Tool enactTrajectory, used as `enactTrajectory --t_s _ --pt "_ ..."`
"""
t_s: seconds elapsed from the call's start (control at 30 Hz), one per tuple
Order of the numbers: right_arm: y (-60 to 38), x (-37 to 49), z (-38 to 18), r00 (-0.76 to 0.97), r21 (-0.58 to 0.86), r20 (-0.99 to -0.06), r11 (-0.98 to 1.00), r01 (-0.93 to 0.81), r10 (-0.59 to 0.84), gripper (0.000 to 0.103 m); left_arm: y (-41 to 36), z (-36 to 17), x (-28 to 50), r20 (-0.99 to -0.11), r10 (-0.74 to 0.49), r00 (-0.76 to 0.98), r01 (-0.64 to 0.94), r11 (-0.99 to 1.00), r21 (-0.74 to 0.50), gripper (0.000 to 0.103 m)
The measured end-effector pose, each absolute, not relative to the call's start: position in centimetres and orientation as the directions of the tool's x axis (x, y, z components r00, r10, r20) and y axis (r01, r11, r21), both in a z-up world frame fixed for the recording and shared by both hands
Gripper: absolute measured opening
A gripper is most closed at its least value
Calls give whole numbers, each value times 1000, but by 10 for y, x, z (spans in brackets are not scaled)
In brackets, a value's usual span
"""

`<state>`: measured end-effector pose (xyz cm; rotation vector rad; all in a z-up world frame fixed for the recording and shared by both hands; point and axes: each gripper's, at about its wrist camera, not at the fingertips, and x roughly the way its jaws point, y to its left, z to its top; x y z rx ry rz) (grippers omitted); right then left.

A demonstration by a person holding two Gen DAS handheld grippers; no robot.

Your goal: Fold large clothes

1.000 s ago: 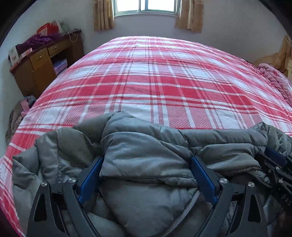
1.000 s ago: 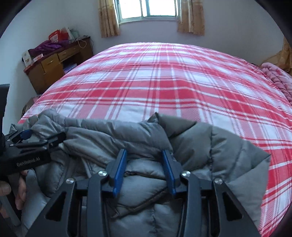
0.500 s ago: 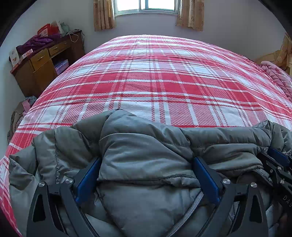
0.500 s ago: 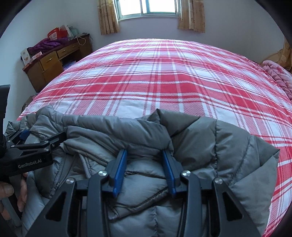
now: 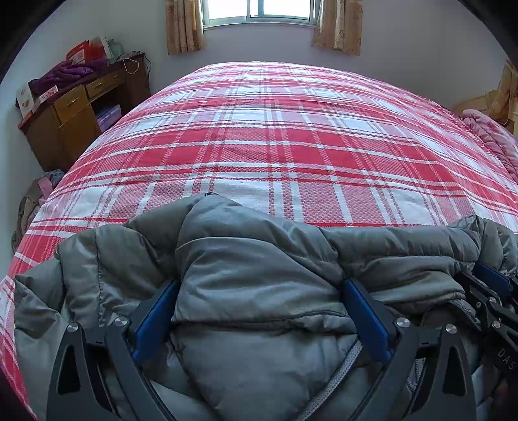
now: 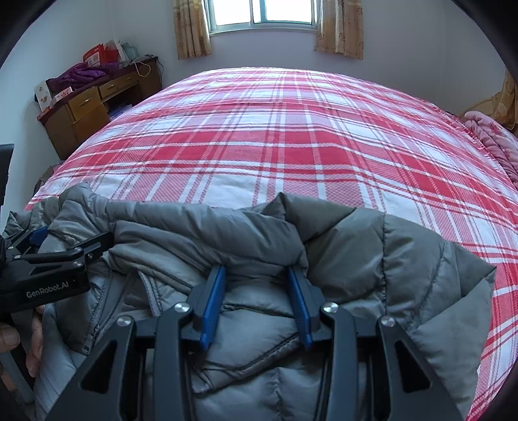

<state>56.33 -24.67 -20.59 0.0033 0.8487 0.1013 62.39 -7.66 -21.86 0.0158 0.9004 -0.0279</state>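
Red plaid bed (image 5: 275, 145) carries the grey puffer jacket (image 5: 259, 291) bunched at its near edge, left claw (image 5: 259, 311) and right claw (image 6: 255, 301) each clamping a thick fold, folding barely begun.

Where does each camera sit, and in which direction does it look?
Left wrist: on the left gripper, looking down and forward over the jacket and bed to the window; its own fingers show, the right gripper at right.
Right wrist: on the right gripper, facing the same way; its fingers, the left gripper and a hand at left.
Shared: jacket, bed, window, desk.
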Motion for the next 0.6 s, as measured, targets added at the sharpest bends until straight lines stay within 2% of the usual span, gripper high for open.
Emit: enactTrajectory --t_s 0.13,0.23,0.33,0.43,0.6 --pt "-247 565 -206 654 41 -751 995 -88 88 43 -81 -217 629 -796 2 606 34 999 29 102" --pt "-245 564 -202 644 8 -762 994 -105 74 44 -71 -191 619 -792 8 610 25 999 30 101" --pt "-259 540 -180 679 -21 -733 997 -78 37 72 -44 -151 575 -743 -59 667 47 998 -37 101" --pt "-285 495 -161 699 0 -713 997 -77 54 73 -17 -138 520 -740 -28 672 48 999 7 101" --pt "-316 406 -175 623 52 -778 997 -63 80 73 14 -156 411 -762 44 647 41 995 93 101"
